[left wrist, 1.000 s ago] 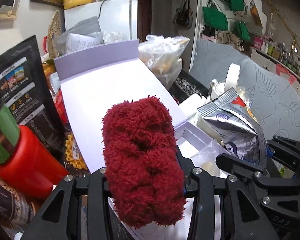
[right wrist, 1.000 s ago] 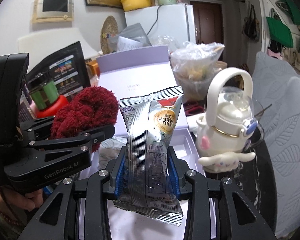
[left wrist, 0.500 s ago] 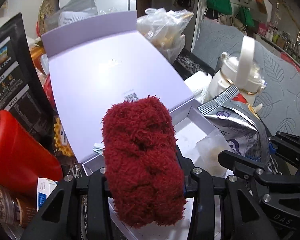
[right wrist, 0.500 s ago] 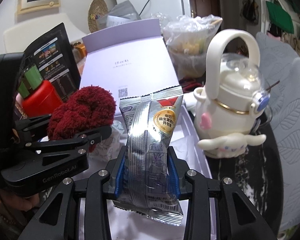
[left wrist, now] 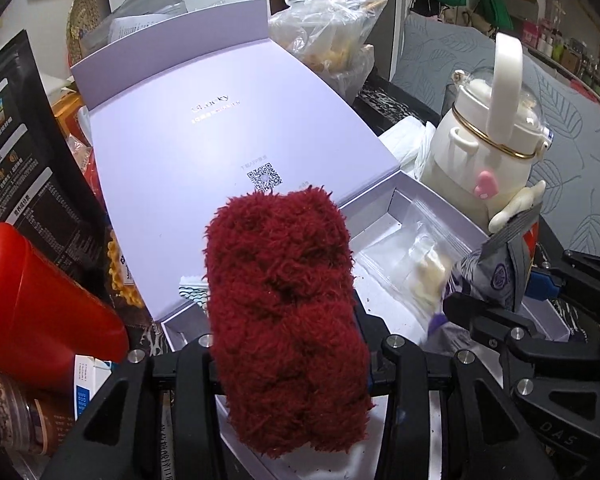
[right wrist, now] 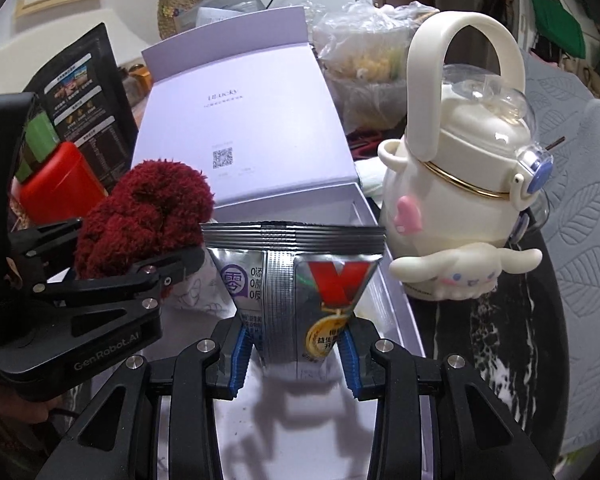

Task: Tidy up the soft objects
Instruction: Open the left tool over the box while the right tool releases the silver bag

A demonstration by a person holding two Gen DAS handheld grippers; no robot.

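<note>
My left gripper (left wrist: 288,356) is shut on a fuzzy dark red soft roll (left wrist: 284,312) and holds it over the near left part of an open lilac box (left wrist: 384,304). The roll also shows in the right wrist view (right wrist: 148,216), with the left gripper (right wrist: 100,300) beside it. My right gripper (right wrist: 294,356) holds a silver snack packet (right wrist: 296,276), which stands low in the box with the jaws a little apart around its lower end. The packet shows at the right in the left wrist view (left wrist: 496,276). A clear bag (left wrist: 420,256) lies inside the box.
The box lid (left wrist: 220,160) leans open behind. A white cartoon kettle-shaped bottle (right wrist: 468,208) stands right of the box. A red container (left wrist: 32,304) and a black pouch (left wrist: 20,152) crowd the left. A plastic bag of food (left wrist: 332,48) sits behind.
Both grippers have moved forward and down toward the box. The silver packet has dropped lower between the right jaws and into the box, and the jaws have spread slightly.
</note>
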